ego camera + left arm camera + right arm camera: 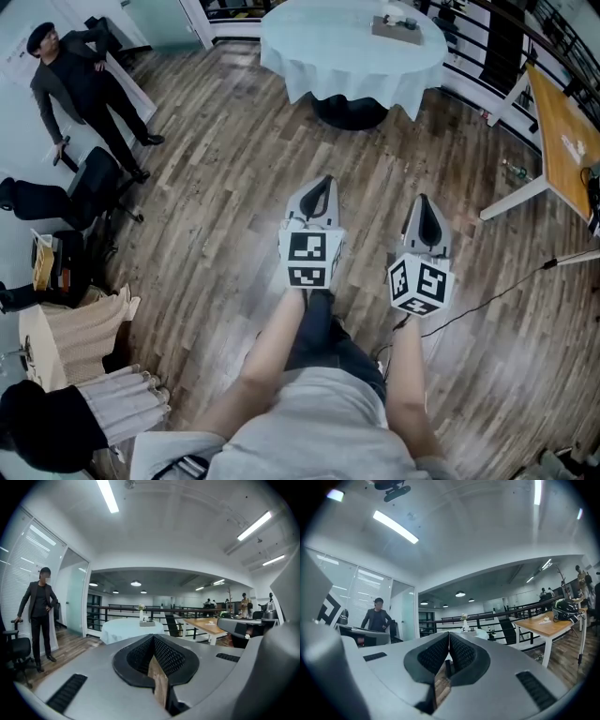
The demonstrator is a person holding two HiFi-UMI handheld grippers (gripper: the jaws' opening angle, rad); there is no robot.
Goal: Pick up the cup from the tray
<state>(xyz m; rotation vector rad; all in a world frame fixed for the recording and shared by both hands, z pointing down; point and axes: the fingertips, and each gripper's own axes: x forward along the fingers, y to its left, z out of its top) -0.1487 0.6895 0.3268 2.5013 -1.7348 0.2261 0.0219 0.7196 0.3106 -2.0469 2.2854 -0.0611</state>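
The left gripper [324,182] has its jaws pressed together with nothing between them; in its own view the ribbed black pads meet along a single seam. The right gripper [424,201] is closed the same way and is also empty. The person's bare forearms hold both side by side, slightly apart, above the wooden plank floor [225,178], with the jaw tips pointing ahead toward a round table [309,58] draped in a pale blue cloth.

The table stands well apart from both grippers. A tray [397,29] lies on it near the far edge, toward the right side. A few small things sit on the tray, and a slim white vase [141,615] rises close to it. They are too small for the cup to be picked out among them.

At the floor's left side a person in dark clothes [86,86] stands beside a black office chair [92,186]. At the right edge a wooden desk [561,141] on white legs stands near a dark railing.
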